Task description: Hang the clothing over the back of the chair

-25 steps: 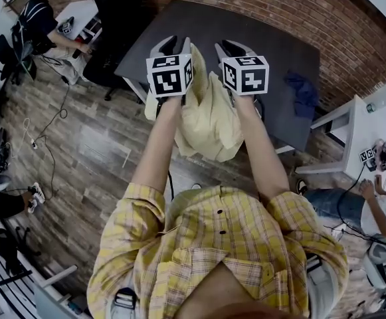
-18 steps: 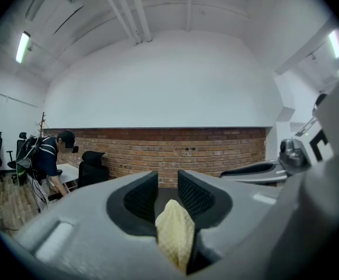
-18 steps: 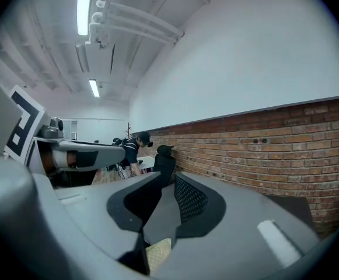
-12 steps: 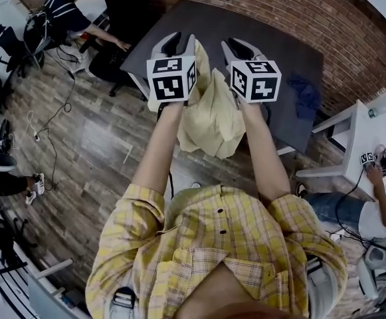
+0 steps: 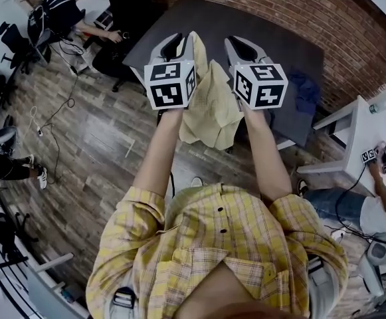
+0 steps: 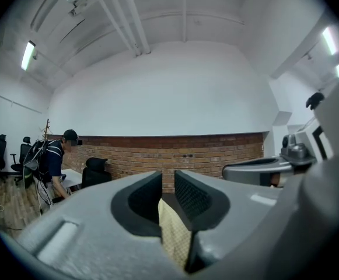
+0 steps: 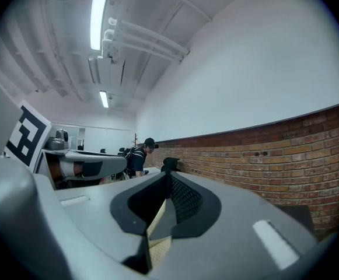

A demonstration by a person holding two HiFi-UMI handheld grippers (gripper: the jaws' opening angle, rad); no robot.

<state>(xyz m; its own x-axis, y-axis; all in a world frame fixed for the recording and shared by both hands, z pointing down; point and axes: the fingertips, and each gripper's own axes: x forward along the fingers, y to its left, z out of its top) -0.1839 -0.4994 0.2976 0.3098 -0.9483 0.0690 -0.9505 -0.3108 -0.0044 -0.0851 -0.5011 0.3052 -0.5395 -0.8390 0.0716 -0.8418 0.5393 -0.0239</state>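
The left gripper [image 5: 179, 42], jaws just tightened, and the right gripper [image 5: 236, 45] both pinched the pale yellow fabric garment [image 5: 209, 105] aloft, mid-carry; next it probably needed lowering across the back of the chair.

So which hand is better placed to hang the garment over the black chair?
Left, probably: the black chair stands nearer the left gripper, whose jaws have just been closing on the garment; the right gripper holds it too.

Ahead: dark table [image 5: 279, 52], blue cloth [image 5: 305, 90] on it.
Beyond: brick wall [image 5: 359, 32].
Centre: clothing [image 5: 209, 111] hanging.
Left: wooden floor [image 5: 93, 145], passable.
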